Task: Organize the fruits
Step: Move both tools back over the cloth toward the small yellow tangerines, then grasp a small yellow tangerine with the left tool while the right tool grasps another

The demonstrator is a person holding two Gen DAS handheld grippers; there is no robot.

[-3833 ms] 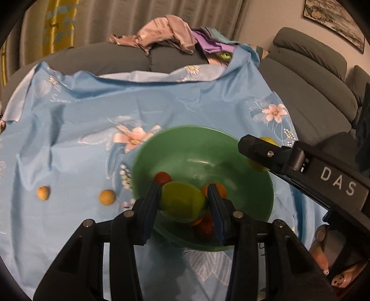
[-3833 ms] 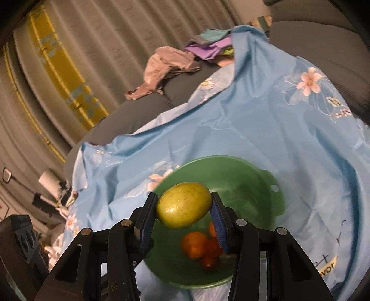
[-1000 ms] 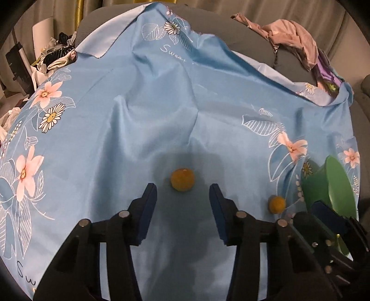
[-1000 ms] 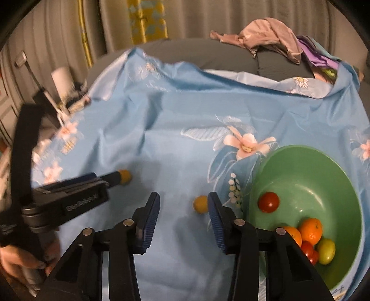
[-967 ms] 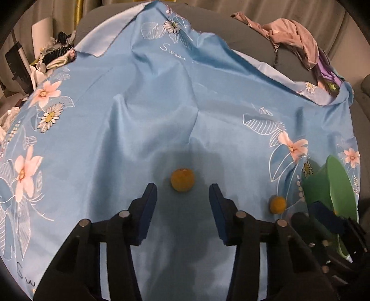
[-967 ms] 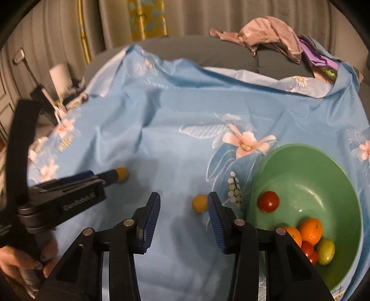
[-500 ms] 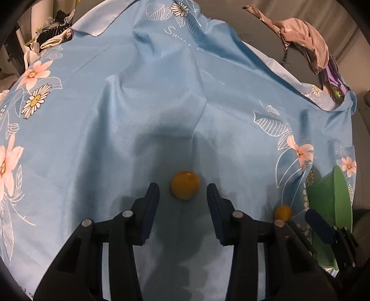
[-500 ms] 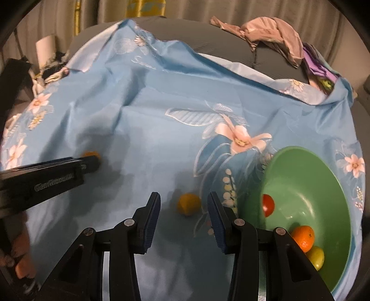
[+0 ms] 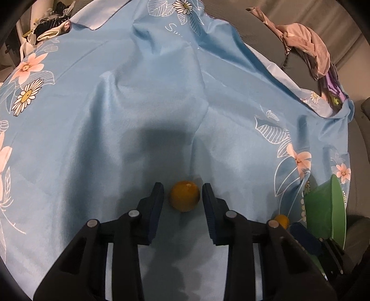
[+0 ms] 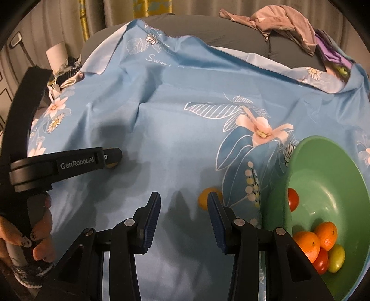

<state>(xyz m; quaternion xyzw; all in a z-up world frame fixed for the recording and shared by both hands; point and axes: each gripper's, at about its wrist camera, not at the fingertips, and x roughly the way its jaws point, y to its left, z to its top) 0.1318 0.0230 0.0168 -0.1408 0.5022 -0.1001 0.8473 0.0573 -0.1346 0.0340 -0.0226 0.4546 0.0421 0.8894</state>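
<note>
A small orange-yellow fruit (image 9: 185, 195) lies on the blue flowered cloth between the open jaws of my left gripper (image 9: 183, 196), not gripped. A second small orange-yellow fruit (image 10: 204, 198) lies on the cloth just left of the green bowl (image 10: 323, 152); it also shows in the left wrist view (image 9: 281, 220). My right gripper (image 10: 183, 205) is open and empty, low over the cloth, and the fruit sits by its right finger. The bowl holds two oranges (image 10: 306, 243), red tomatoes (image 10: 293, 199) and a yellow-green fruit (image 10: 336, 258). The left gripper (image 10: 113, 158) shows at the left in the right wrist view.
The blue cloth (image 9: 138, 104) covers a grey sofa. A heap of pink and purple clothes (image 10: 277, 20) lies on the sofa back. More clutter (image 9: 46, 30) sits past the cloth's far left corner. The bowl's rim (image 9: 337, 203) is at the right edge.
Both grippers have moved down toward the cloth. The left jaws now flank the orange-yellow fruit. The right gripper has neared the second fruit beside the bowl.
</note>
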